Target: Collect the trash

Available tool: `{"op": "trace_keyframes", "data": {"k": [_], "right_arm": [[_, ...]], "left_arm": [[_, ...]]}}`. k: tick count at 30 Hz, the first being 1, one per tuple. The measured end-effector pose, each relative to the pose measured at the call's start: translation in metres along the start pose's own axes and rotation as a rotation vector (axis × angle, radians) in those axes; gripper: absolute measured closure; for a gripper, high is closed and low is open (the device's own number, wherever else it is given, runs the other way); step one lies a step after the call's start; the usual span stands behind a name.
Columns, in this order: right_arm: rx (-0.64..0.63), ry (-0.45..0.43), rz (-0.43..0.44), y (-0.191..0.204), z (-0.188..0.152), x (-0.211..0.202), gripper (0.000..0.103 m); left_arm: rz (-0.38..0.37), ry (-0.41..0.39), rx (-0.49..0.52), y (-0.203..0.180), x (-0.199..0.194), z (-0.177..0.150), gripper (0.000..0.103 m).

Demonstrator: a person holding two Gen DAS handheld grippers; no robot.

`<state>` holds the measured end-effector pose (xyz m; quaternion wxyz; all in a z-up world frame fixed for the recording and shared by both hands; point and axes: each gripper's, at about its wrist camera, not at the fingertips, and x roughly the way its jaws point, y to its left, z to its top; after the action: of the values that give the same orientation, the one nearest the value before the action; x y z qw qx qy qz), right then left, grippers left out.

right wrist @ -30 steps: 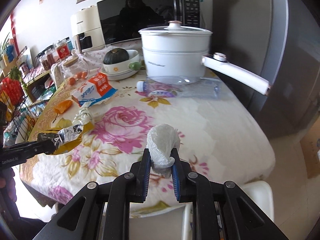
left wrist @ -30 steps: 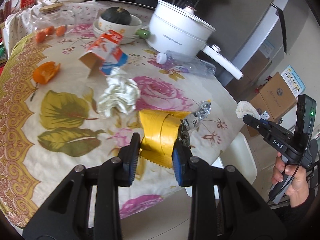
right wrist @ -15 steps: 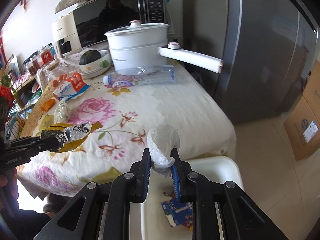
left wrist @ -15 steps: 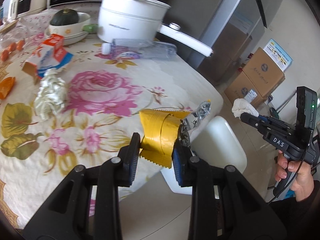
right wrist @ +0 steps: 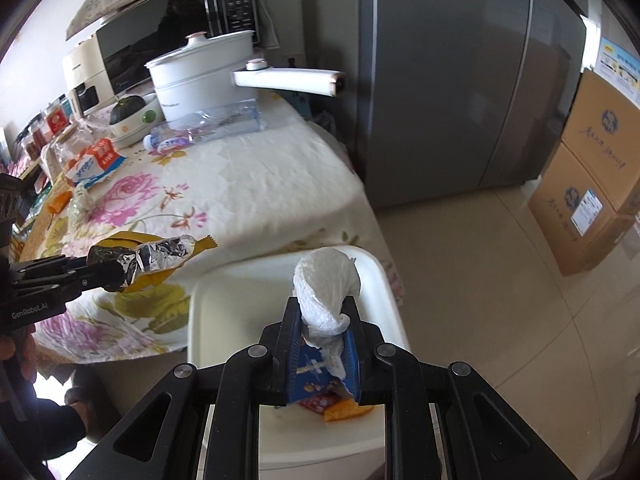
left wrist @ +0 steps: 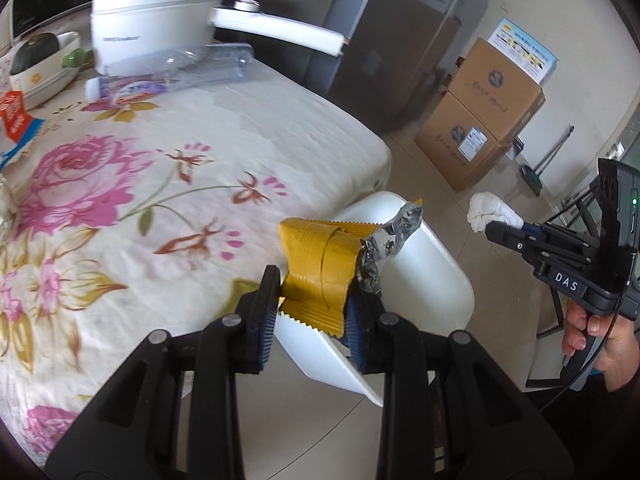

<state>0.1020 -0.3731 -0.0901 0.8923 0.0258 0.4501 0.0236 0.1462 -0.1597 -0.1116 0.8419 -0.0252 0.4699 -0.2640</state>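
The left gripper (left wrist: 312, 300) is clamped on a crumpled yellow snack wrapper (left wrist: 320, 264) whose silver foil lining sticks out past its right finger; the grip is low on the wrapper, so most of it stands clear ahead of the jaws and would likely fall free when they part. The right gripper (right wrist: 322, 316) is closed tight on a scrunched white plastic bag (right wrist: 326, 284), pinched at its twisted tail so the bulk balloons above the fingertips. Both point steeply down at the white bin (right wrist: 376, 276), which stands on the floor just beside the table (left wrist: 160, 160) edge, probably placed there so trash travels only a short way; the right gripper hangs directly over its opening, while the left is above its near rim, the wrapper partly over the bin.

Counted: two grippers, each holding one piece of trash; one bin, with a blue packet (right wrist: 316, 372) and an orange scrap (right wrist: 344, 410) visible in it below the right gripper. Beyond the grippers on the table lie one empty plastic bottle (right wrist: 204, 128), one red-and-blue carton (right wrist: 96, 160), one crumpled wad (right wrist: 82, 200) and one piece of orange peel (right wrist: 60, 202), apparently still to collect; one white pot (left wrist: 156, 12) is not trash.
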Motion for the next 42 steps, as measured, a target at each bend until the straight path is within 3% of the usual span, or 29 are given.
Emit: {"op": "trace_keyframes", "data": {"k": [10, 12, 13, 14, 26, 28, 30, 34, 37, 40, 42], "right_arm": [[0.011, 0.023, -0.014, -0.02, -0.012, -0.001, 0.083], [0.01, 0.027, -0.015, -0.02, -0.012, -0.001, 0.082], [0.009, 0.029, -0.016, -0.02, -0.013, -0.001, 0.082], [0.007, 0.03, -0.017, -0.02, -0.013, 0.0, 0.082], [-0.01, 0.07, -0.016, -0.012, -0.016, 0.009, 0.079], [0.001, 0.091, 0.0, -0.011, -0.015, 0.012, 0.071], [0.029, 0.1, 0.007, -0.012, -0.014, 0.013, 0.038], [0.04, 0.092, 0.01, -0.009, -0.01, 0.011, 0.032], [0.037, 0.08, -0.003, -0.003, -0.006, 0.009, 0.02], [0.026, 0.077, -0.008, 0.001, -0.003, 0.011, 0.014], [0.027, 0.072, -0.017, 0.005, -0.001, 0.014, 0.0]], "left_arm": [[-0.022, 0.035, 0.097, -0.039, 0.028, -0.006, 0.069], [-0.015, 0.04, 0.099, -0.042, 0.031, -0.006, 0.053], [0.002, 0.031, 0.094, -0.042, 0.03, -0.006, 0.035], [0.013, 0.016, 0.088, -0.042, 0.029, -0.006, 0.025], [0.114, 0.023, 0.065, -0.026, 0.023, -0.008, 0.017], [0.124, 0.02, 0.054, -0.021, 0.019, -0.008, 0.015], [0.132, 0.016, 0.044, -0.017, 0.016, -0.007, 0.013], [0.152, 0.009, 0.021, -0.008, 0.008, -0.007, 0.011], [0.179, 0.008, 0.004, 0.001, 0.003, -0.006, 0.001], [0.2, -0.004, -0.011, 0.009, -0.004, -0.005, 0.001], [0.204, -0.003, -0.031, 0.016, -0.009, -0.004, 0.001]]}}
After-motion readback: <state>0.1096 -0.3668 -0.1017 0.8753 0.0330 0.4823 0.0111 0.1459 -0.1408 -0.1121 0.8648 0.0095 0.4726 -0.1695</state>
